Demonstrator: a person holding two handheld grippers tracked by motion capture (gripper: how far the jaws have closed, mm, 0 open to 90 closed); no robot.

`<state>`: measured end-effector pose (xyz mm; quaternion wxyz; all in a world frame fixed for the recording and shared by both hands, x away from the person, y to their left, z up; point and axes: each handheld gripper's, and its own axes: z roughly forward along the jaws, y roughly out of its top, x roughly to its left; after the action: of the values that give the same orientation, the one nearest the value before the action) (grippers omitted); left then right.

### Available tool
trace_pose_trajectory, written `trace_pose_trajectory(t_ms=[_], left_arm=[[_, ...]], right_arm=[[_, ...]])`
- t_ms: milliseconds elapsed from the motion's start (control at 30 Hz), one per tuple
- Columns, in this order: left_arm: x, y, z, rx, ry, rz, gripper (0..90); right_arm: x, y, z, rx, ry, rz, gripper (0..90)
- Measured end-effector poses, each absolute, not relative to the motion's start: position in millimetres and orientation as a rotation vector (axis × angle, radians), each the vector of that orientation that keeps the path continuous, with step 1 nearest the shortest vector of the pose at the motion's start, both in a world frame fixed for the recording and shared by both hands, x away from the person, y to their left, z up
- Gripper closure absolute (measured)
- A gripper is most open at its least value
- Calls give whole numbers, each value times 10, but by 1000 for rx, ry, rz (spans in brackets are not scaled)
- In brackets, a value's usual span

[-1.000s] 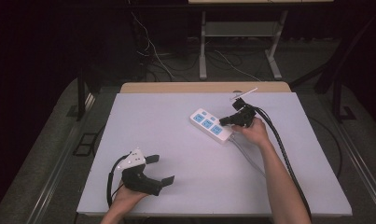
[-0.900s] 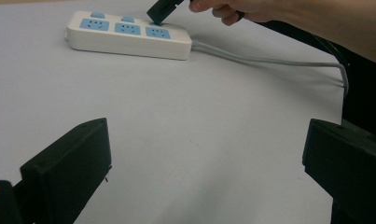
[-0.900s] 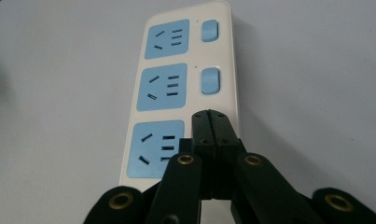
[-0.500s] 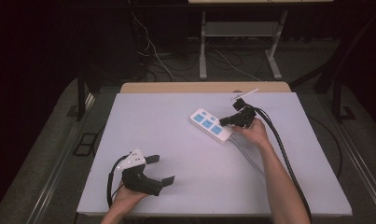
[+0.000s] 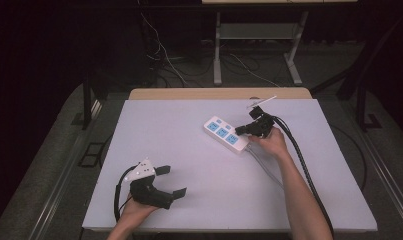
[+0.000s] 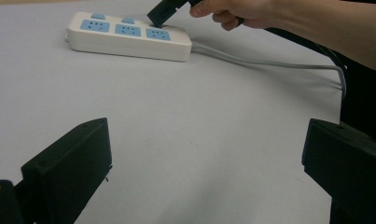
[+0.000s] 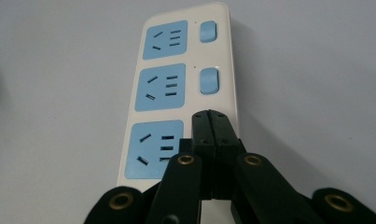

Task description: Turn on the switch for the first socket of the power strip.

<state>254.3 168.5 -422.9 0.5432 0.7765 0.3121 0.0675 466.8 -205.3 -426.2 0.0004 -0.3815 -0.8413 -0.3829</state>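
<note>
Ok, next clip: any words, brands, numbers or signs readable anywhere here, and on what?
None can be read.
Power strip: plain blue socket faces and blue switches, no print visible on them or on the white casing.
Left gripper and right gripper: black jaws and brass-coloured screws, no markings legible.
Table: bare, no labels.

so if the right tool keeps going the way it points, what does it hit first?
Likely the power strip. The right tool, jaws shut together, points down at the switch beside the nearest blue socket, the third one in the row. Whether it already touches is unclear; depth is hard to judge.
</note>
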Motion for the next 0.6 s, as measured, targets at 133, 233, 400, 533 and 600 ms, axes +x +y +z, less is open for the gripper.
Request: trace_pose_trajectory(t_ms=[133, 233, 400, 533, 600], left_arm=[[2541, 1683, -4228, 1849, 736, 161, 1], [2544, 1683, -4229, 1847, 739, 161, 1], [2548, 1682, -4233, 1847, 742, 163, 0], [2551, 1682, -4235, 1843, 747, 163, 1], [2552, 1685, -4236, 1842, 748, 164, 0]], right_arm=[[4668, -2047, -4255, -1200, -2643, -1196, 900], [4655, -2039, -4235, -1204, -2669, -1194, 900], [4625, -2039, -4206, -1207, -2677, -1201, 900], [4613, -2049, -4174, -1203, -2671, -1207, 900], [4606, -2065, -4160, -1196, -2665, -1212, 900]])
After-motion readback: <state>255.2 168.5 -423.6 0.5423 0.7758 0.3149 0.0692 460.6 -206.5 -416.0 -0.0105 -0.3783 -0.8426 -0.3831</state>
